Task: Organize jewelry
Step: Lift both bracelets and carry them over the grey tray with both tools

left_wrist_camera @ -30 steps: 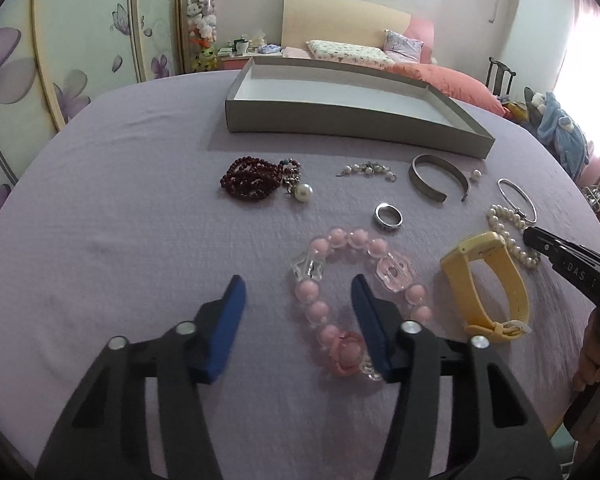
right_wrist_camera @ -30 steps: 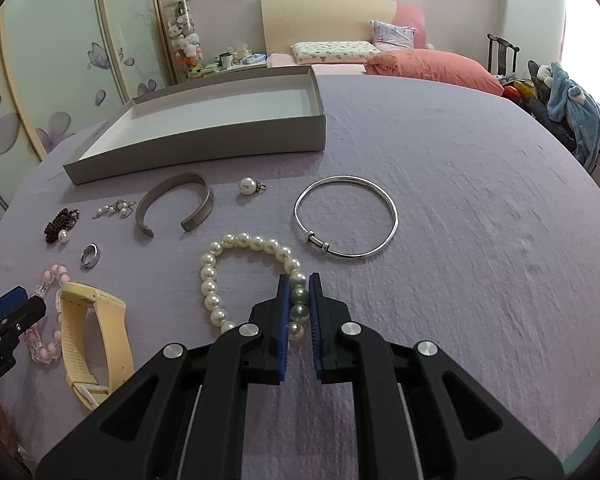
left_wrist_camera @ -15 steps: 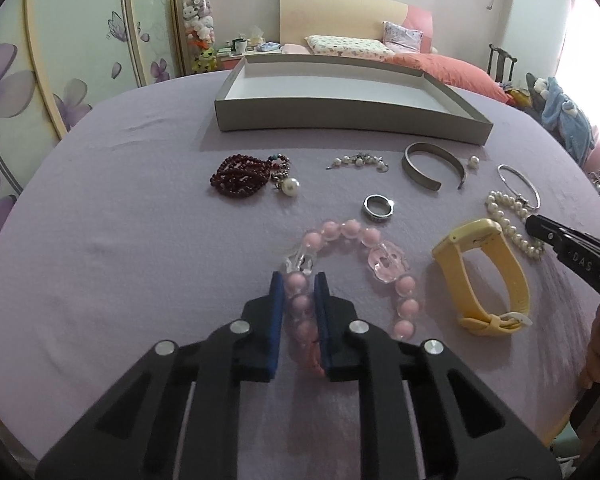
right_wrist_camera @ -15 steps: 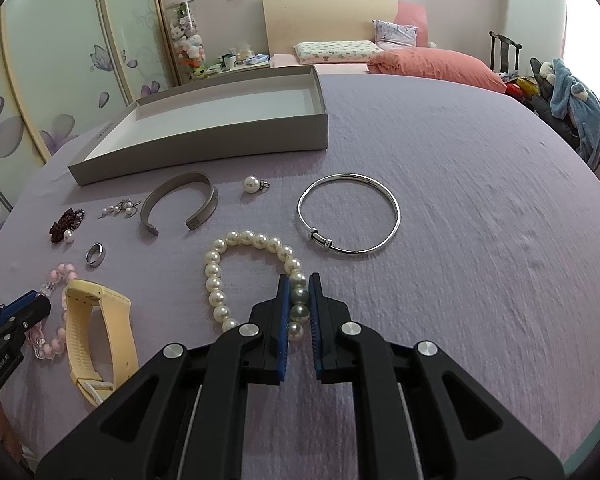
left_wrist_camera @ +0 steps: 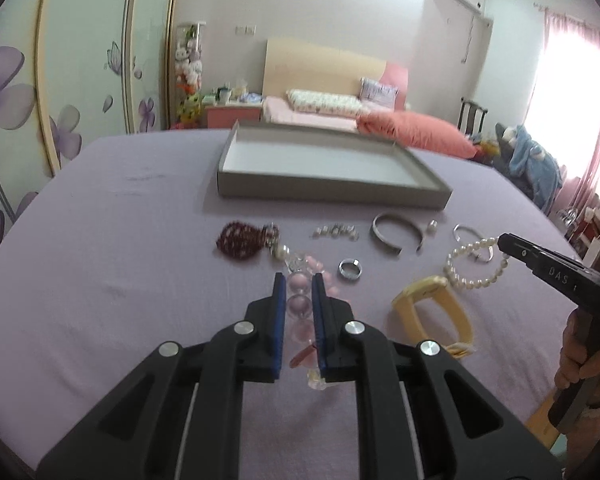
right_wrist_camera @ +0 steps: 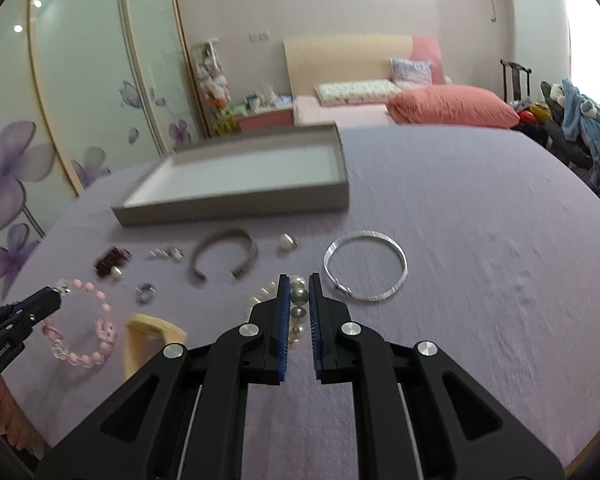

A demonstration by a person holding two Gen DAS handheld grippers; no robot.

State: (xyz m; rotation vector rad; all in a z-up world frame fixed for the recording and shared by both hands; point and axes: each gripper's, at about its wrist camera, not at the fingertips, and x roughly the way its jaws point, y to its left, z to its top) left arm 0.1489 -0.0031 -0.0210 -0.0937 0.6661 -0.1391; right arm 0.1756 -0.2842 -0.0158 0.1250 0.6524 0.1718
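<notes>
Clamping a pink bead bracelet (left_wrist_camera: 299, 294) between its blue pads, the left gripper (left_wrist_camera: 299, 292) is nearly closed, with the rest of the strand dangling below its fingers above the purple cloth (left_wrist_camera: 100, 288); the right gripper (right_wrist_camera: 299, 296) is likewise pinched tight on a white pearl bracelet (right_wrist_camera: 298, 294), whose loop hangs to the left of its fingers; straight beyond the left claw lies the empty grey tray (left_wrist_camera: 332, 192); just past its tips sit a silver ring (left_wrist_camera: 350, 270) and a dark red bead bracelet (left_wrist_camera: 240, 240) off to the left; a yellow strap (left_wrist_camera: 436, 312) lies to its right; ahead of the right claw rest a thin silver bangle (right_wrist_camera: 366, 266) and an open grey cuff (right_wrist_camera: 224, 256).
</notes>
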